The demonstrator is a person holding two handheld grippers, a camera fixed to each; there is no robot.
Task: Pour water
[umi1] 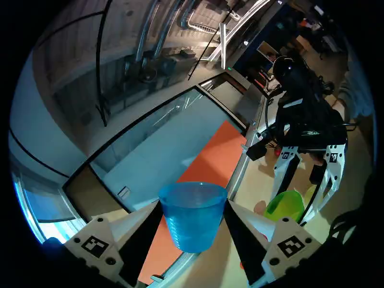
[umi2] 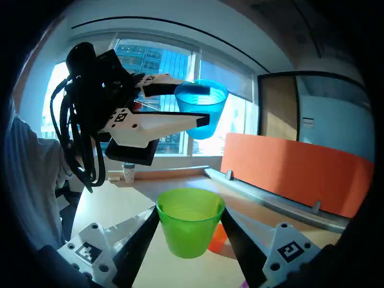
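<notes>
Fingers of the right gripper [umi2: 190, 213] press on both sides of a green plastic cup [umi2: 191, 230], holding it upright just above the wooden bench [umi2: 115, 206]. A small orange object [umi2: 219, 238] peeks out just behind and below the green cup. High above the green cup, the left gripper [umi2: 207, 104] clamps a translucent blue cup [umi2: 217, 105], also upright and well clear of the green cup's rim. Whether the blue cup carries water cannot be told. The step in hand looks like lining up the pour. I judge the blue cup should be brought down near the green cup's mouth, with its lip over the centre, before a slow tilt, with the green cup held level and steady. Pouring from this height would risk splashing. Beyond the green cup runs an orange partition panel [umi2: 297, 168], and farther off stand tall windows [umi2: 144, 62].
</notes>
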